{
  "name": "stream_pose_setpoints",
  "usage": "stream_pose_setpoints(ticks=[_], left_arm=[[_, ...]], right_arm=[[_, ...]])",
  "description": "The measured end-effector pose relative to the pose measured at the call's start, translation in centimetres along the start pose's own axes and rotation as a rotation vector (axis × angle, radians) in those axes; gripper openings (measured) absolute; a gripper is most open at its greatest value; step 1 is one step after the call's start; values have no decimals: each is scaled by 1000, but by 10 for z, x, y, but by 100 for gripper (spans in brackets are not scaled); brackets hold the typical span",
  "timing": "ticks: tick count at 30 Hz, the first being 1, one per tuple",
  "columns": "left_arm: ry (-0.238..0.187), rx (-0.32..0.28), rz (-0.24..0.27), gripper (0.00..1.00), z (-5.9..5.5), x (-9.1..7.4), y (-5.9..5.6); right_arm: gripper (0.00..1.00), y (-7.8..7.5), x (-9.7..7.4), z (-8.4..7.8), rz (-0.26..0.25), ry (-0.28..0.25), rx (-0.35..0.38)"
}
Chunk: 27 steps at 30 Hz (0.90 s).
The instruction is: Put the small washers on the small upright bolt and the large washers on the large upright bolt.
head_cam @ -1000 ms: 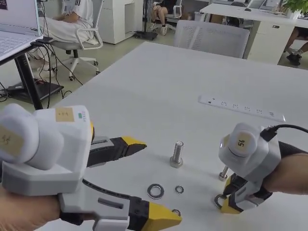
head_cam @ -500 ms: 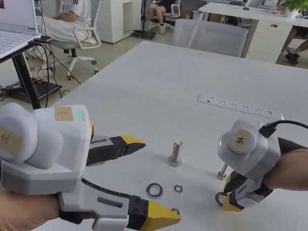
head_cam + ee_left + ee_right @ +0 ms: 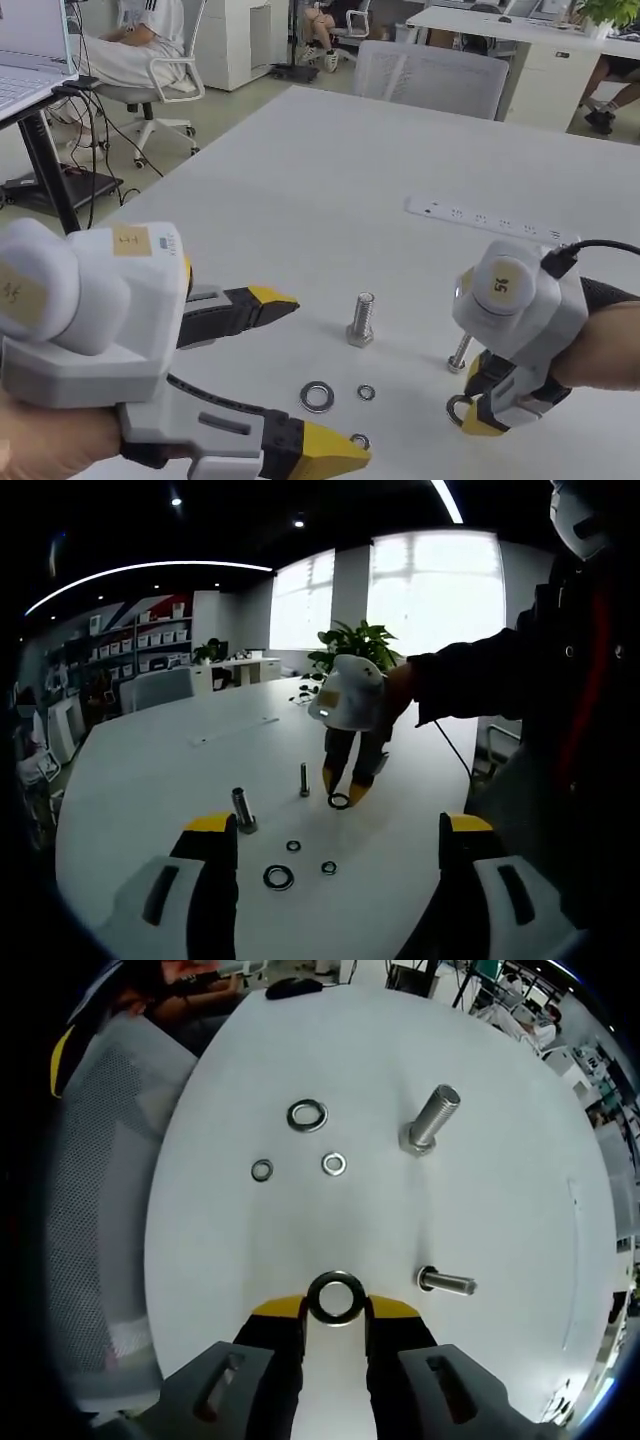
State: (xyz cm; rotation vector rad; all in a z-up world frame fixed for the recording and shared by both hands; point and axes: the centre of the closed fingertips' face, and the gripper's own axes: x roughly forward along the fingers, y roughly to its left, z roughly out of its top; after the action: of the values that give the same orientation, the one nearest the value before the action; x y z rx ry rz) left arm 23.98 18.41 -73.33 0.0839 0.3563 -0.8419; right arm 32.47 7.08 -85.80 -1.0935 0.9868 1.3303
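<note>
The large bolt point(image 3: 361, 320) and the thinner small bolt point(image 3: 459, 355) stand upright on the white table point(image 3: 330, 190). My right gripper point(image 3: 472, 418) is shut on a large washer point(image 3: 458, 408), just in front of the small bolt and slightly above the table. In the right gripper view this washer point(image 3: 313, 1298) sits between the yellow tips, with the small bolt point(image 3: 447, 1282) to its right and the large bolt point(image 3: 430, 1120) farther off. A loose large washer point(image 3: 317, 396) and two small washers point(image 3: 366, 393) point(image 3: 359, 440) lie flat. My left gripper point(image 3: 322, 378) is open, hovering near them.
A white power strip point(image 3: 490, 222) lies on the table beyond the bolts. A grey mesh chair point(image 3: 430, 75) stands at the far edge. Left of the table are a laptop desk point(image 3: 30, 90) with dangling cables and seated people.
The head camera has drifted slightly. Both grippers keep their places relative to the bolts, and the right one still holds the washer.
</note>
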Motion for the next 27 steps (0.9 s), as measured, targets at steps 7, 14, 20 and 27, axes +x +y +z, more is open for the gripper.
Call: stream_pose_setpoints(ticks=[7, 14, 20, 27], left_arm=[[4, 5, -2, 82, 1, -1, 1], [1, 18, -2, 82, 7, -5, 6], [-2, 27, -3, 82, 10, -7, 10], [10, 28, -5, 82, 4, -10, 17]], right_arm=[[24, 4, -10, 6, 2, -19, -7], [24, 5, -19, 8, -7, -25, -16], [24, 7, -25, 9, -13, -26, -19], [24, 8, -32, 12, -22, -30, -25]])
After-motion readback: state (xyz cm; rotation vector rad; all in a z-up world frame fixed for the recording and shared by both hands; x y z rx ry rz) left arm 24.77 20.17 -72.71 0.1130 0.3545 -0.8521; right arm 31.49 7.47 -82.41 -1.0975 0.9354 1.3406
